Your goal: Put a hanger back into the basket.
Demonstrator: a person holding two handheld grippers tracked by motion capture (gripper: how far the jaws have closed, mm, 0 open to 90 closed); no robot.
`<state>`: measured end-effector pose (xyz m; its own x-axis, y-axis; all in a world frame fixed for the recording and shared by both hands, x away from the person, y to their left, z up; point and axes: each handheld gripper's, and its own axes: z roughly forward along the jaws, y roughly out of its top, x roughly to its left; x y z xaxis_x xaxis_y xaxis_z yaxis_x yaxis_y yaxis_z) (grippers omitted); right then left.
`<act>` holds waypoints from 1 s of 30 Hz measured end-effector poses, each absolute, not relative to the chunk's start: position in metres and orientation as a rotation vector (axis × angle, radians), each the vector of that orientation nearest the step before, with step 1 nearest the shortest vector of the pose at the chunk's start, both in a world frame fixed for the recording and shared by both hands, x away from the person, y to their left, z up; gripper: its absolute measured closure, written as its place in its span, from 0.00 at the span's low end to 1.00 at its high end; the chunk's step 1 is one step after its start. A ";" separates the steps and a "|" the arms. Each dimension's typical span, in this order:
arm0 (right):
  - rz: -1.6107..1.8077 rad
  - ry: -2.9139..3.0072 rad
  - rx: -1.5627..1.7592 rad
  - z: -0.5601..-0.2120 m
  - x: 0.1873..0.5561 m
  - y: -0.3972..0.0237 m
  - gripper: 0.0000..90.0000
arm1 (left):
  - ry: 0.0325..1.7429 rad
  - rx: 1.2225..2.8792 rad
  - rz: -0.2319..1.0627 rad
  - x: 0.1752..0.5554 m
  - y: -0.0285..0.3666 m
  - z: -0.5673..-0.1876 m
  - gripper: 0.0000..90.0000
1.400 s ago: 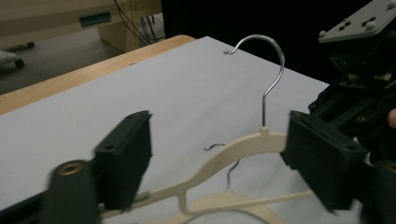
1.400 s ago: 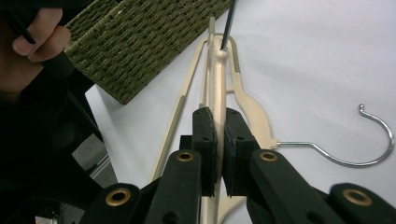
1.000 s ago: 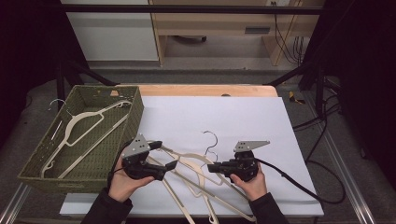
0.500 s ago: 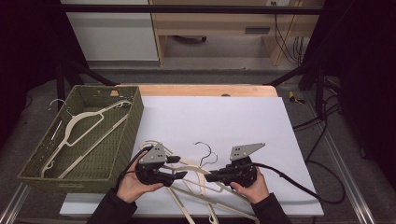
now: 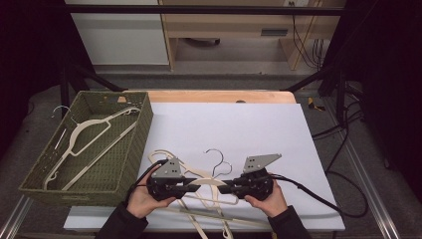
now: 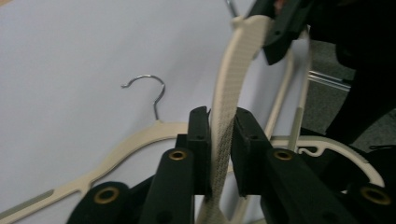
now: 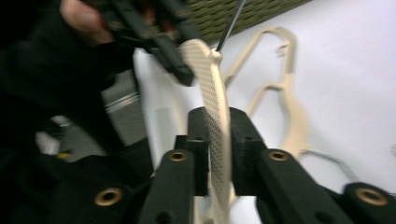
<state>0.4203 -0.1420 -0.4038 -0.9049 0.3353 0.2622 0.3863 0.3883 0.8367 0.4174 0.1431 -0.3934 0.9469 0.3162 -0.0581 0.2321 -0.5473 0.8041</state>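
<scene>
A cream plastic hanger (image 5: 208, 182) hangs between my two grippers near the table's front edge. My left gripper (image 5: 195, 183) points right, and its jaws have just been closing; in the left gripper view (image 6: 220, 116) the pads press on the hanger's ribbed arm (image 6: 223, 135). My right gripper (image 5: 223, 188) points left at the other arm. Its jaws have just been opening a little, but in the right gripper view (image 7: 218, 116) the arm (image 7: 215, 130) still sits pinched between the pads. Each gripper view shows the other gripper farther along the hanger.
More cream hangers (image 5: 209, 219) with wire hooks (image 5: 217, 155) lie tangled on the white sheet (image 5: 259, 129) under my hands. A green woven basket (image 5: 142, 127) at the left holds hangers (image 5: 84, 134). Cables trail off to the right.
My left gripper has moved right to the hanger and closed its jaws on the hanger's arm. The right gripper has stayed in place on the other arm.
</scene>
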 end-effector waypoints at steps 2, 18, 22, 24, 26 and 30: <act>-1.598 -2.589 -0.677 -0.402 0.420 -0.143 0.84 | 0.387 2.170 0.125 0.415 0.142 -0.392 0.89; -1.887 -2.633 -0.846 -0.386 0.414 -0.173 0.38 | 0.523 2.057 0.209 0.413 0.159 -0.382 0.95; -1.948 -2.627 -0.981 -0.383 0.412 -0.191 0.24 | 0.566 2.013 0.247 0.413 0.167 -0.375 0.95; -1.955 -2.633 -1.048 -0.383 0.412 -0.199 0.18 | 0.577 1.999 0.279 0.411 0.171 -0.371 0.95; -1.957 -2.634 -1.109 -0.383 0.412 -0.208 0.13 | 0.586 1.982 0.305 0.410 0.175 -0.364 0.95; -1.985 -2.590 -1.218 -0.384 0.412 -0.224 0.10 | 0.597 1.943 0.350 0.407 0.186 -0.347 0.95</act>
